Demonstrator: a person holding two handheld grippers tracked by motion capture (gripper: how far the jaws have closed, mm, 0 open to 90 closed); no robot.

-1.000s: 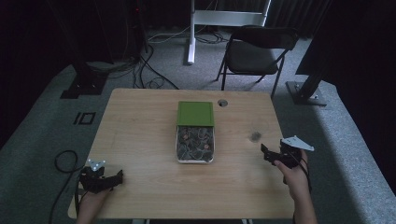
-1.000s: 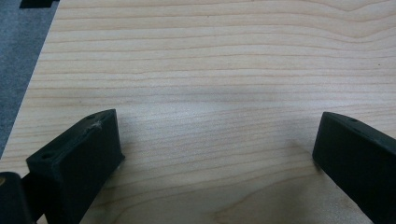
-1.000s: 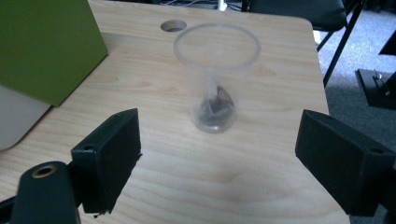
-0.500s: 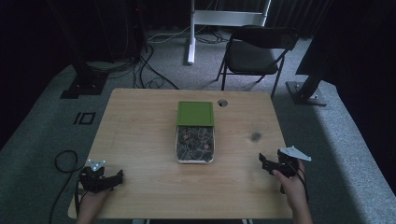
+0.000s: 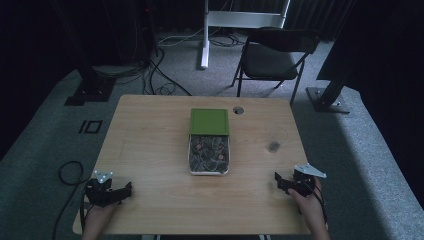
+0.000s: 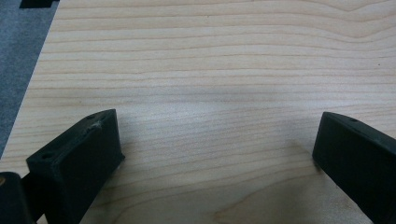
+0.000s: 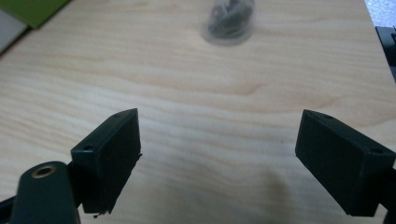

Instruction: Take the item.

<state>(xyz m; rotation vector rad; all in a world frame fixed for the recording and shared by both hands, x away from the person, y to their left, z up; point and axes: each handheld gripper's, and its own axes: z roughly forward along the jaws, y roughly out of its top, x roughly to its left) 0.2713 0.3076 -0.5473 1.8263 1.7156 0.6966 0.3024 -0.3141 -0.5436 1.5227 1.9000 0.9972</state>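
Note:
A shallow metal tray [image 5: 191, 159] of small dark mixed pieces sits mid-table, and a green lid [image 5: 209, 121] overlaps its far end. A small clear bag of dark bits [image 5: 273, 146] lies to the right of the tray, also ahead in the right gripper view [image 7: 231, 21]. My left gripper [image 5: 125, 192] rests at the near left corner, open over bare wood [image 6: 217, 140]. My right gripper [image 5: 278, 183] is at the near right, open with nothing between its jaws [image 7: 219, 140]. A corner of the green lid [image 7: 32, 9] shows at its far left.
The wooden table [image 5: 150, 145] has a round cable hole [image 5: 238, 110] near its far edge. A folding chair [image 5: 272, 55] and a white stand [image 5: 205, 35] are behind the table. Cables lie on the grey carpet [image 5: 70, 170] at the left.
My right gripper has drawn back toward the near edge of the table and slightly lower. The left gripper has hardly moved. Both stay open.

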